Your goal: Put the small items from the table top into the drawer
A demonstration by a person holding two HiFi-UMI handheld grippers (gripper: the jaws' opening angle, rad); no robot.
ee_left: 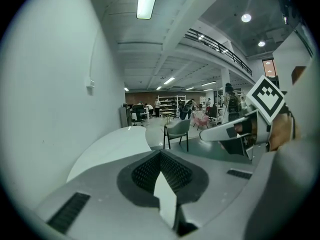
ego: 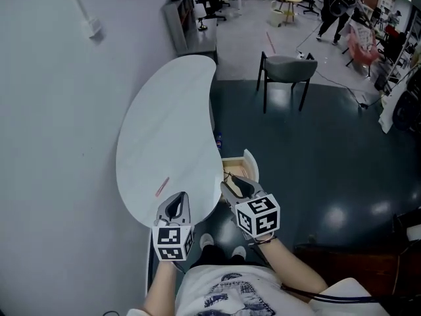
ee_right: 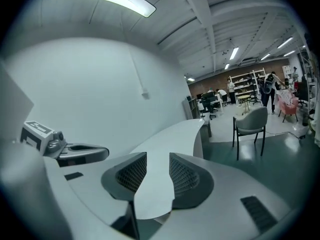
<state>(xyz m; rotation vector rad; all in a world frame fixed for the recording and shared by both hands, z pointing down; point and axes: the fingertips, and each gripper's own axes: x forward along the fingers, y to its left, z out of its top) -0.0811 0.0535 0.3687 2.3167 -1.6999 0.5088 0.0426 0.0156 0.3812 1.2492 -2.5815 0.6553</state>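
A thin pink stick-like item lies on the white curved table near its front end. Under the table's right edge a light wooden drawer stands pulled out; my right gripper hides much of its inside. My left gripper hovers over the table's front edge, shut, with nothing in it. The right gripper hangs just right of the table above the drawer. Its jaws stand apart and empty, and the table top shows through the gap.
A blank wall runs along the table's left side. A grey chair stands on the dark floor beyond the drawer. Something small and blue sits by the table's right edge. People and furniture are far back in the room.
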